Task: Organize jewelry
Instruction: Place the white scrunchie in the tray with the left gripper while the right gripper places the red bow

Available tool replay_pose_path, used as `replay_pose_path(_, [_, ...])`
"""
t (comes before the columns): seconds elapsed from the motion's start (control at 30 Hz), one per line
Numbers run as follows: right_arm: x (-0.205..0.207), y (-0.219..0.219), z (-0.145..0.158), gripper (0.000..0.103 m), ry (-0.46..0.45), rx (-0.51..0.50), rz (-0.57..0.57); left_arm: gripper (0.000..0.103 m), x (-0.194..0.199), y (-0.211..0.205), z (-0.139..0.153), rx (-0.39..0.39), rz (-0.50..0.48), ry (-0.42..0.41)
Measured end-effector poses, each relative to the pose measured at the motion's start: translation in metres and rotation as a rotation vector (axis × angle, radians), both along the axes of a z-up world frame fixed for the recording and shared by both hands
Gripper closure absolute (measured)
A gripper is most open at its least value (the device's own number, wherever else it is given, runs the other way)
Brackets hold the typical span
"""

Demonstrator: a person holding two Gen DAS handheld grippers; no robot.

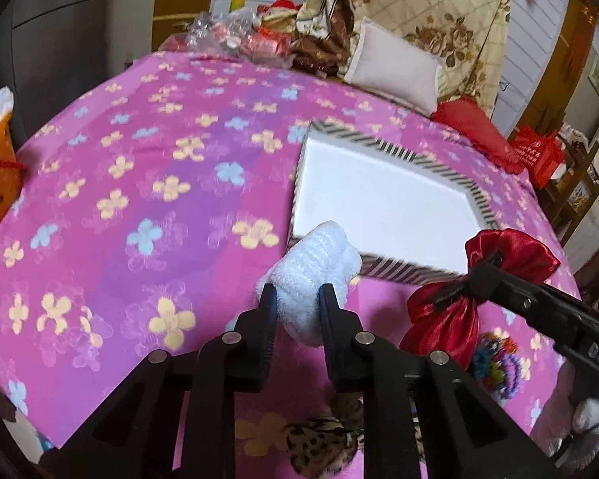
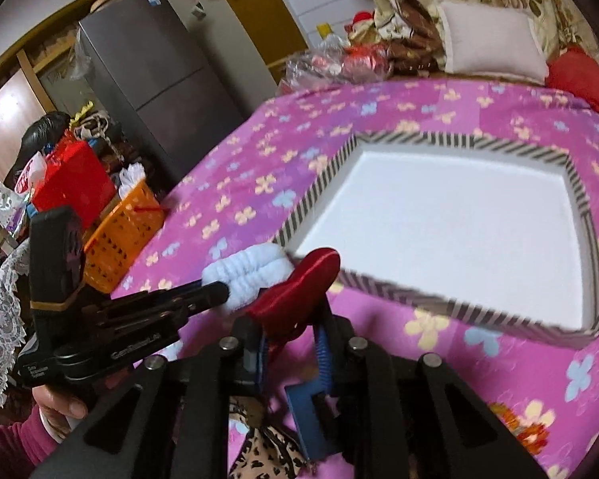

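Observation:
My left gripper (image 1: 297,297) is shut on a fluffy white scrunchie (image 1: 313,275), held above the pink flowered bedspread just short of the near corner of a white tray with a black-and-white striped rim (image 1: 395,267). My right gripper (image 2: 289,321) is shut on a red satin pouch (image 2: 295,293) at its neck; it also shows in the left wrist view (image 1: 447,311), right of the scrunchie. The tray (image 2: 311,199) lies ahead in the right wrist view, its white floor bare. The scrunchie (image 2: 251,275) shows there at the left gripper's tip.
A leopard-print scrunchie (image 1: 323,447) and a multicoloured beaded piece (image 1: 497,363) lie on the bedspread near me. An orange basket (image 2: 119,235) stands off the bed's left side. A white pillow (image 1: 395,68), a red cushion and wrapped items sit at the far end.

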State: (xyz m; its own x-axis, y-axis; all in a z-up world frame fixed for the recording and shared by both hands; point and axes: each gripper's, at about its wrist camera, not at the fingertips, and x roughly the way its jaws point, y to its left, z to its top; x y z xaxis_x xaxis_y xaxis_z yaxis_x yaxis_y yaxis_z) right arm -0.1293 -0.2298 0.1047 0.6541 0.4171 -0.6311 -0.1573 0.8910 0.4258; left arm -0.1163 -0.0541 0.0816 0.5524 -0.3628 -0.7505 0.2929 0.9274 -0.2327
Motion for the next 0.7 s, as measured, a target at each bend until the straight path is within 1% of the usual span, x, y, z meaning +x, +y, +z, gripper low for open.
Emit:
replay_pose_path(0.1, [0.006, -0.012, 0.012, 0.083, -0.015, 0.003, -0.024, 0.09, 0.006, -0.004, 0.011, 0.0, -0.002, -0.023])
replay_pose_path(0.2, [0.015, -0.023, 0.018, 0.083, -0.02, -0.02, -0.052, 0.09, 0.018, -0.014, 0.017, 0.006, 0.0, -0.04])
replay_pose_path(0.33, [0.032, -0.037, 0.019, 0.083, -0.003, -0.035, -0.072, 0.09, 0.039, -0.026, 0.016, -0.007, 0.014, -0.023])
replay_pose_path(0.47, [0.053, -0.048, 0.011, 0.083, 0.031, -0.057, -0.098, 0.09, 0.065, -0.041, 0.006, -0.005, 0.026, 0.008])
replay_pose_path(0.6, [0.073, -0.056, -0.003, 0.083, 0.07, -0.043, -0.098, 0.09, 0.082, -0.055, -0.003, -0.017, 0.026, 0.041])
replay_pose_path(0.7, [0.085, -0.054, -0.015, 0.083, 0.105, -0.077, -0.094, 0.09, 0.091, -0.065, -0.011, -0.027, 0.024, 0.065])
